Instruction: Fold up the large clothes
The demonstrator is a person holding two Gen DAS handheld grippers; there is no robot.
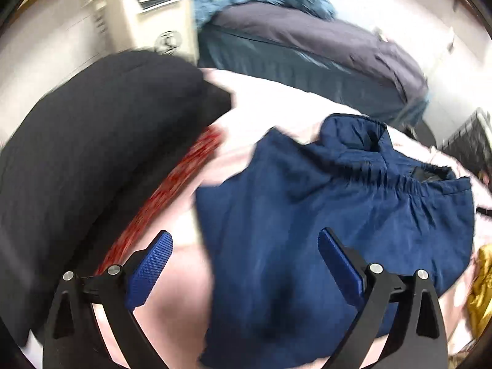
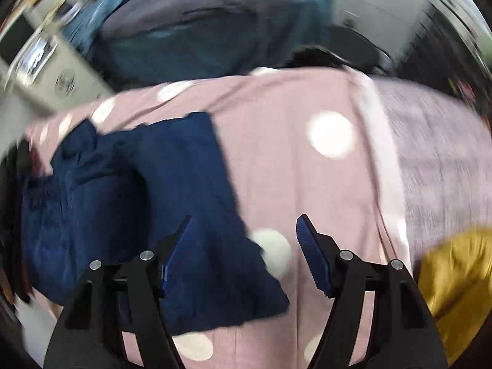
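Note:
Navy blue trousers (image 1: 323, 215) with an elastic waistband lie on a pink bed sheet with white dots (image 2: 292, 169). In the left wrist view my left gripper (image 1: 246, 264) is open above the trousers' near part, holding nothing. In the right wrist view the trousers (image 2: 138, 200) lie to the left, and my right gripper (image 2: 244, 255) is open above their right edge and the sheet, holding nothing. Both views are motion-blurred.
A black garment (image 1: 92, 153) with red cloth (image 1: 172, 184) under it lies at the left. A mustard-yellow garment (image 2: 455, 286) lies at the right, beside a grey cloth (image 2: 446, 153). Beyond the bed stand a second bed with dark bedding (image 1: 307, 49) and a beige appliance (image 1: 147, 15).

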